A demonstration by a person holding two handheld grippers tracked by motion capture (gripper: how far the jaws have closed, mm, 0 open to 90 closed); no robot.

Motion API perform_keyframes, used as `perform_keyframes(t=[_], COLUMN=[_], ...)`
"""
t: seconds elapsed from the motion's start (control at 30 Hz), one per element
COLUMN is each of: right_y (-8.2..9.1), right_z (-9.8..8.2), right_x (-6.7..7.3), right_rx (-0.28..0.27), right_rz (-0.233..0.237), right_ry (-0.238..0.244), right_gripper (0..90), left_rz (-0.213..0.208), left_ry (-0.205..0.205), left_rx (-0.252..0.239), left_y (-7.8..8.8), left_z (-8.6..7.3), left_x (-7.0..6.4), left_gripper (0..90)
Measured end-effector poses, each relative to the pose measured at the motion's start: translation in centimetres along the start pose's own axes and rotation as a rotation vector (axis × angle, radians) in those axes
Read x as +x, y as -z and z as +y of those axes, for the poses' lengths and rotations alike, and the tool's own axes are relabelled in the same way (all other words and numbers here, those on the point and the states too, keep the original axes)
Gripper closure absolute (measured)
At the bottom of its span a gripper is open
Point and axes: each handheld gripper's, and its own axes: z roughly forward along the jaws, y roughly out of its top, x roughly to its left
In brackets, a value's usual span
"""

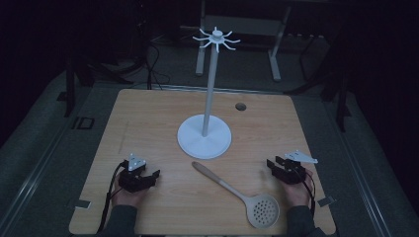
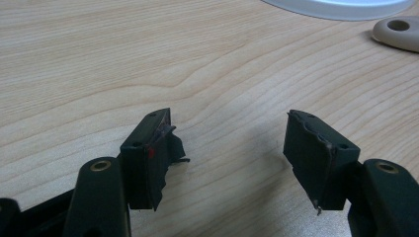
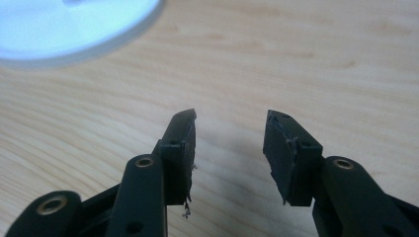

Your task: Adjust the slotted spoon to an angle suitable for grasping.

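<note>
Your slotted spoon lies on the bench between both tongs — left tongs and right tongs spread, empty (left gripper view catches its handle hole).

Matt pale wood-grain table, smooth white plastic stand, beige plastic skimmer
</note>
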Motion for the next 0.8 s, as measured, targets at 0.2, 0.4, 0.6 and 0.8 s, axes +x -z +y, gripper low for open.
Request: perform_keyframes(t=[0.2,0.4,0.6,0.8], right_y=[1.2,2.3,3.7,3.9], right_z=[0.6,1.5,3.3,4.6], right_x=[0.4,0.8,2.1,3.4], right_rx=[-0.055,-0.064,-0.052,-0.042], right_rz=[0.009,0.019,0.013,0.008], right_ry=[0.024,0.029,0.104,0.156], right_gripper=[59.3,58.8,56.5,55.1], left_rz=[0.002,0.005,0.010,0.008], left_ry=[-0.004,-0.002,-0.002,-0.002], left_rx=[0.000,-0.004,-0.006,-0.007], left_y=[0.0,0.0,0.0,0.0], left_z=[0.0,0.0,0.0,0.0], left_x=[-0.1,-0.1,-0.1,-0.1], left_gripper=[36.0,36.0,36.0,36.0])
